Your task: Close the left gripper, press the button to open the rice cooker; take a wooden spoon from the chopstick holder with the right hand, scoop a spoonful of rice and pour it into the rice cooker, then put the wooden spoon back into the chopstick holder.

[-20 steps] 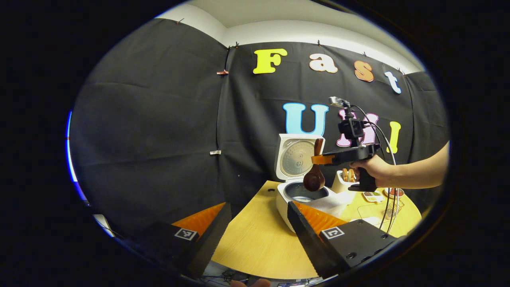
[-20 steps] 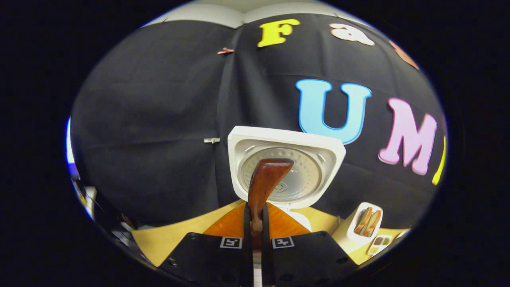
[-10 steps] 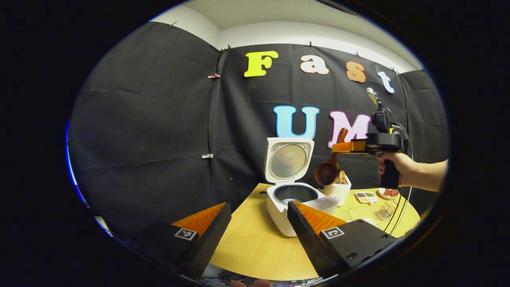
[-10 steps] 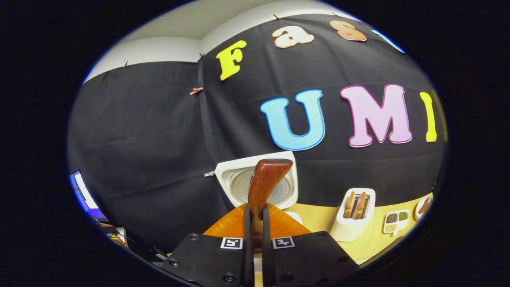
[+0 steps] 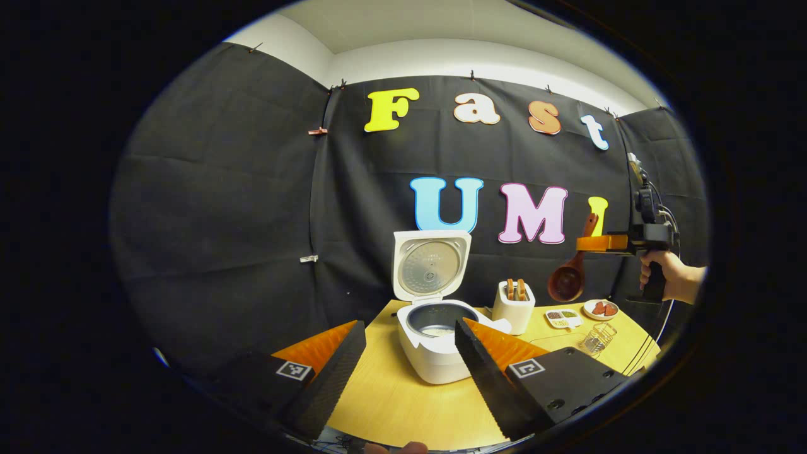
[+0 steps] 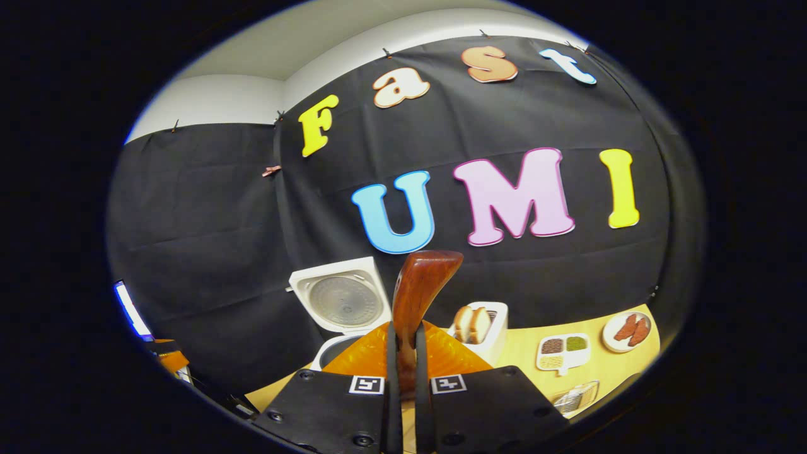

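The wooden spoon (image 5: 569, 272) hangs bowl-down in the air, up above the worktop (image 5: 403, 397) and off to the side of the white chopstick holder (image 5: 513, 306). The right claw (image 6: 403, 372) is clamped on its handle. The left claw (image 5: 406, 353) sits spread wide, holding nothing, low in front of the open rice cooker (image 5: 435, 340). The risk is the drop back in: the holder looks fairly full already, though it's tiny here, so the bowl could catch its rim and tip it.
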The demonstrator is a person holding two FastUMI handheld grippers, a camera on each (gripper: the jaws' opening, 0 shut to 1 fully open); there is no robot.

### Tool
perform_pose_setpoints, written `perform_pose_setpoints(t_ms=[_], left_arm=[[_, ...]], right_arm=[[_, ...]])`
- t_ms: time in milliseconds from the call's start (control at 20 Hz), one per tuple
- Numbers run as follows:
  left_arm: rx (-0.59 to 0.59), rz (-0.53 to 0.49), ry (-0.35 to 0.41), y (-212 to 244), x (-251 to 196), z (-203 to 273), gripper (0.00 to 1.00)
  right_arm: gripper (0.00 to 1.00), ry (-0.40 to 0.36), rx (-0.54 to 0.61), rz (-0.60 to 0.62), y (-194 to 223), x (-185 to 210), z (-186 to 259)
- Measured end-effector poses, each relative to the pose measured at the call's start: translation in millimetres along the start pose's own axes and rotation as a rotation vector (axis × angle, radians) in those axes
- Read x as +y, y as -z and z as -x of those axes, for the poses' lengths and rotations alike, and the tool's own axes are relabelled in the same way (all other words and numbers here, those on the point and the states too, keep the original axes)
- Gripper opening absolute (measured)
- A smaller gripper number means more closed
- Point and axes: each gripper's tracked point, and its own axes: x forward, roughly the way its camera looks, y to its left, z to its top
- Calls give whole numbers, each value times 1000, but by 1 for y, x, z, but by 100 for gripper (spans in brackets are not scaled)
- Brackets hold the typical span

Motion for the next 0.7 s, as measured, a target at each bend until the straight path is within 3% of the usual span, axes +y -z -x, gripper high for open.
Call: perform_pose_setpoints(t_ms=[350,700], left_arm=[[6,1,2,-5,-34,0,98],[22,-9,-25,-11,-56,-2,97]], right_arm=[[12,179,12,-32,3,-119,42],[12,381,109,-17,67,-229,63]])
